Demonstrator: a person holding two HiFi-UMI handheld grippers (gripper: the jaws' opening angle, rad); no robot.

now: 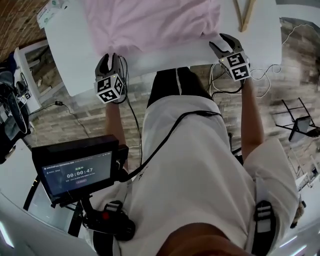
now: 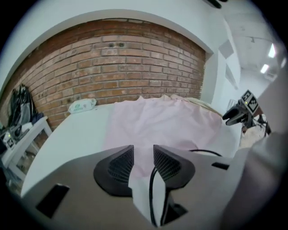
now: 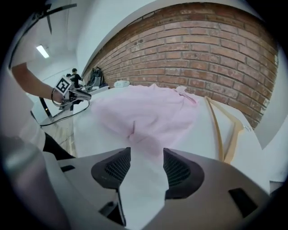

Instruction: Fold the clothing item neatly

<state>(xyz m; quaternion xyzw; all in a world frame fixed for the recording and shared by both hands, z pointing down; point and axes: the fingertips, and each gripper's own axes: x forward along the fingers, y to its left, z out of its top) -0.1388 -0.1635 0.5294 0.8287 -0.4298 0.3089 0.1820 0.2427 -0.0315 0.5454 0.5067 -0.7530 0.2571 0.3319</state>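
Observation:
A pale pink garment [image 1: 150, 22] lies rumpled on the white table [image 1: 75, 45], reaching almost to its near edge. My left gripper [image 1: 109, 59] hovers at that near edge, just short of the garment's left hem. In the left gripper view its jaws [image 2: 143, 155] stand a narrow gap apart, with the pink cloth [image 2: 157, 121] ahead and nothing pinched. My right gripper [image 1: 221, 41] sits at the garment's near right corner. It is open wide [image 3: 146, 155], and the cloth [image 3: 144, 112] lies just beyond its pads.
A wooden hanger [image 1: 245, 15] lies on the table to the right of the garment. A pack of wipes [image 1: 50, 12] sits at the far left corner, by a brick wall [image 2: 117, 63]. Cables [image 1: 225, 80] hang below the table edge. A screen [image 1: 77, 170] is at my waist.

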